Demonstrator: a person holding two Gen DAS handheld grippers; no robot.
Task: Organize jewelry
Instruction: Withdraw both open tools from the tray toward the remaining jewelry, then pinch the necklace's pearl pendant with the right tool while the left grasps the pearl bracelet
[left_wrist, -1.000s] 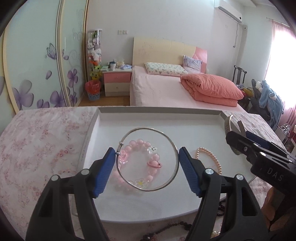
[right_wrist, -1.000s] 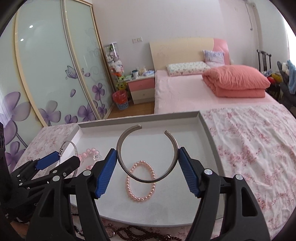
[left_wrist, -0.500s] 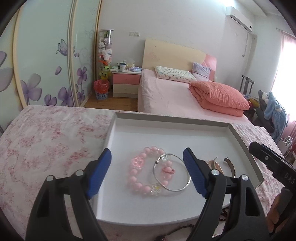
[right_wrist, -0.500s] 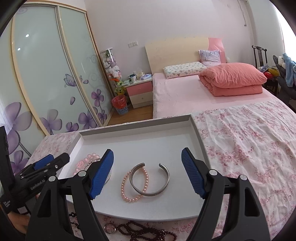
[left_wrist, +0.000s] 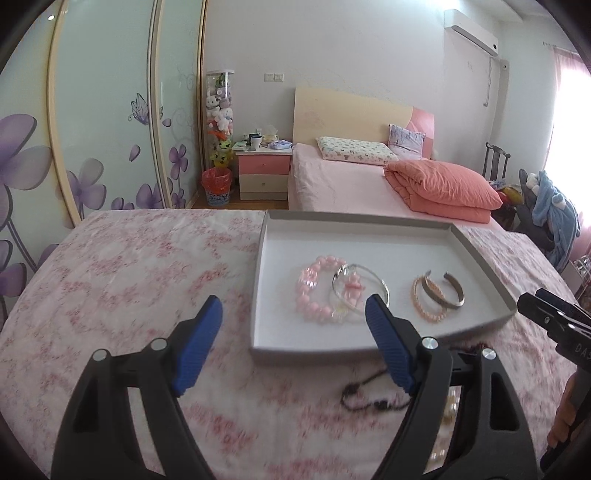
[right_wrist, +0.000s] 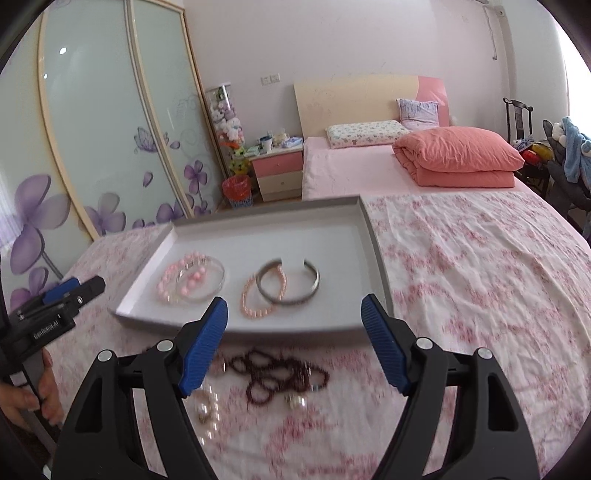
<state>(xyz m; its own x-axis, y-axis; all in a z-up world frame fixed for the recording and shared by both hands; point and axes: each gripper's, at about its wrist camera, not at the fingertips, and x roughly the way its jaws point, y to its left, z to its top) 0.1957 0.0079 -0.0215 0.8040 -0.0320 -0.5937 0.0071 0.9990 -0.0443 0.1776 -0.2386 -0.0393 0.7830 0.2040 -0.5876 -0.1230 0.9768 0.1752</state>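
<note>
Tray on floral cloth holds four pieces, left to right: pink bead bracelet with thin silver bangle lying over it; then small pearl bracelet overlapped by open metal cuff; outside tray, near edge, dark bead strand heaped, blurred; pearly bits beside it hard to make out, partly behind finger; left gripper jaws wide apart, empty; right gripper likewise spread, holding nothing.

"GenRobot.AI" printed on left gripper, lower left of frame; "DAS", cut off, on right gripper, right edge.
</note>
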